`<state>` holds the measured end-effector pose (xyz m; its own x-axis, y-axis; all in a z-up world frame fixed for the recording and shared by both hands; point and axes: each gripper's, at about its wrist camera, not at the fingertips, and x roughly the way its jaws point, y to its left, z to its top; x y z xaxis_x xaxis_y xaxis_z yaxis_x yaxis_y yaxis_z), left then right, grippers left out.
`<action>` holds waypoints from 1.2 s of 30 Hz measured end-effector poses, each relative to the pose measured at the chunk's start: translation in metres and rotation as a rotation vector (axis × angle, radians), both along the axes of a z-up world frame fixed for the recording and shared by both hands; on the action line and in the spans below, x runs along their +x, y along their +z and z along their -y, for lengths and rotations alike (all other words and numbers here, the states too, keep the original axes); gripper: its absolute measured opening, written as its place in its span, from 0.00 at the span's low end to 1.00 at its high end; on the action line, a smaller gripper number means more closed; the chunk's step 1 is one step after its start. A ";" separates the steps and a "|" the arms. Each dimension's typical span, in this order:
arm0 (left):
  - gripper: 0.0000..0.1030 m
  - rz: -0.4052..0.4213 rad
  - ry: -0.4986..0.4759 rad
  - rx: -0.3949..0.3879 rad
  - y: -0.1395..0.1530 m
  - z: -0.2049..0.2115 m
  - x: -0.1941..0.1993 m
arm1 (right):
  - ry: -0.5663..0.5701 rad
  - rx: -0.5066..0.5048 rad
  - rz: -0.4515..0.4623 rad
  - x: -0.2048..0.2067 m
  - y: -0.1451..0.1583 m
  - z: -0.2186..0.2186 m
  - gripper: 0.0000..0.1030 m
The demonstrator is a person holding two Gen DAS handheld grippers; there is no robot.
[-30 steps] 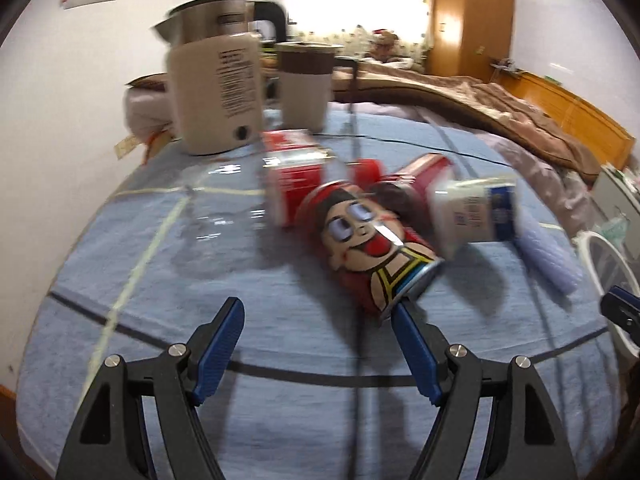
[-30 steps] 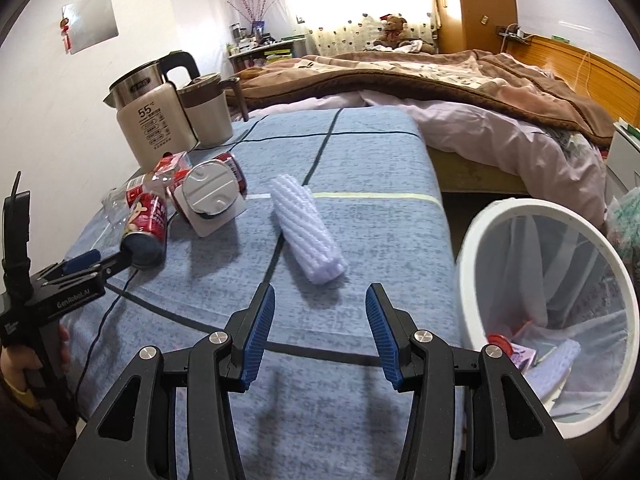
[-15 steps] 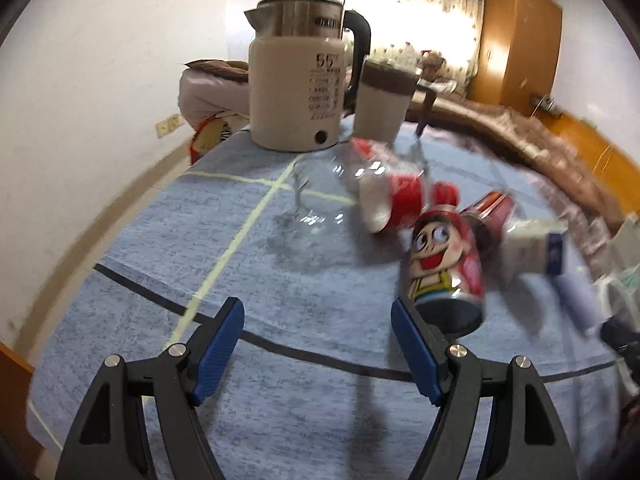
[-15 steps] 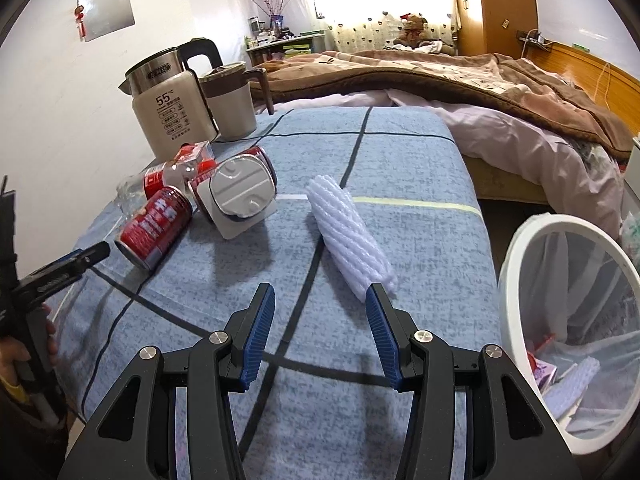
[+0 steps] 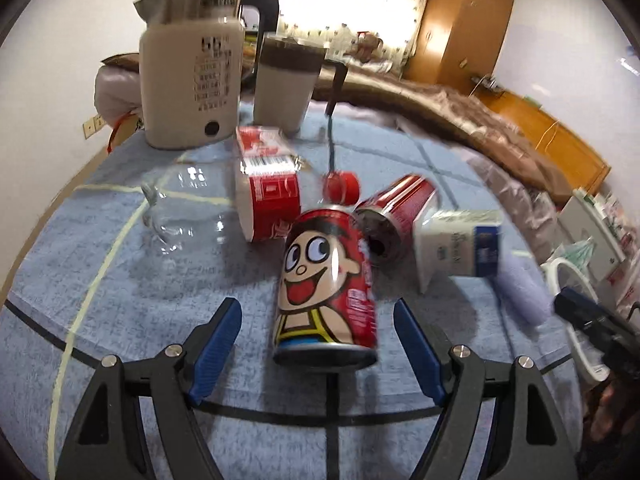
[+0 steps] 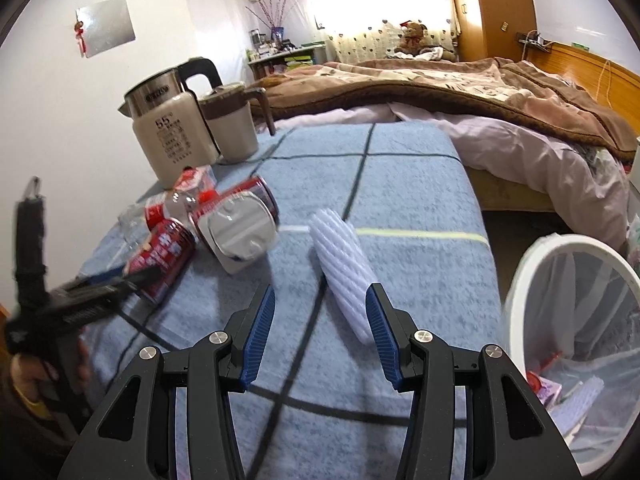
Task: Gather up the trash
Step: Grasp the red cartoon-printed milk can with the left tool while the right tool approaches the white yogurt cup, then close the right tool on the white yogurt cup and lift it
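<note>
Blue cloth [image 5: 132, 292], lower centre: my left tongs [image 5: 318, 346], empty and opening, straddle the can [image 5: 326, 284], its long axis running straight up-frame. My right tongs [image 6: 320, 332] gape empty beside the foam sleeve [image 6: 340, 268].

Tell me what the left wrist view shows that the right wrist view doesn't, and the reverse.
Only the left wrist view: the cartoon face on the red can lying between the opening left gripper fingers, untouched, and the open mouth of a second red can.

Only the right wrist view: the inside of the white bin, already holding some trash, and the open right gripper close to the white foam sleeve.

Both: the kettle, the mug, the clear bottle, the white carton and the blue cloth.
</note>
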<state>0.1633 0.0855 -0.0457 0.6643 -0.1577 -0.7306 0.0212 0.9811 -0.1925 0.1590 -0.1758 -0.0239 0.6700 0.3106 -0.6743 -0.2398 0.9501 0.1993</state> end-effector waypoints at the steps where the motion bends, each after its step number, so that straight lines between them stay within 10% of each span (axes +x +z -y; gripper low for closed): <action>1: 0.77 -0.021 -0.006 -0.018 -0.004 -0.001 0.004 | 0.012 0.006 0.007 0.002 0.002 -0.003 0.47; 8: 0.53 -0.019 -0.016 -0.085 -0.006 -0.011 0.000 | 0.096 0.052 0.030 0.021 0.009 -0.025 0.54; 22: 0.53 -0.030 0.008 -0.075 -0.007 -0.035 -0.011 | 0.200 0.158 0.006 0.064 0.002 -0.049 0.63; 31: 0.53 -0.047 0.003 -0.057 -0.010 -0.034 -0.006 | 0.238 -0.118 0.098 0.057 -0.003 -0.080 0.63; 36: 0.54 -0.054 0.003 -0.070 -0.008 -0.034 -0.002 | 0.246 -0.108 0.074 0.062 -0.006 -0.080 0.63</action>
<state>0.1612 0.1198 -0.0540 0.6250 -0.2076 -0.7525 0.0057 0.9652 -0.2615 0.2212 -0.0956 -0.0302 0.6325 0.3987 -0.6641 -0.4757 0.8766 0.0731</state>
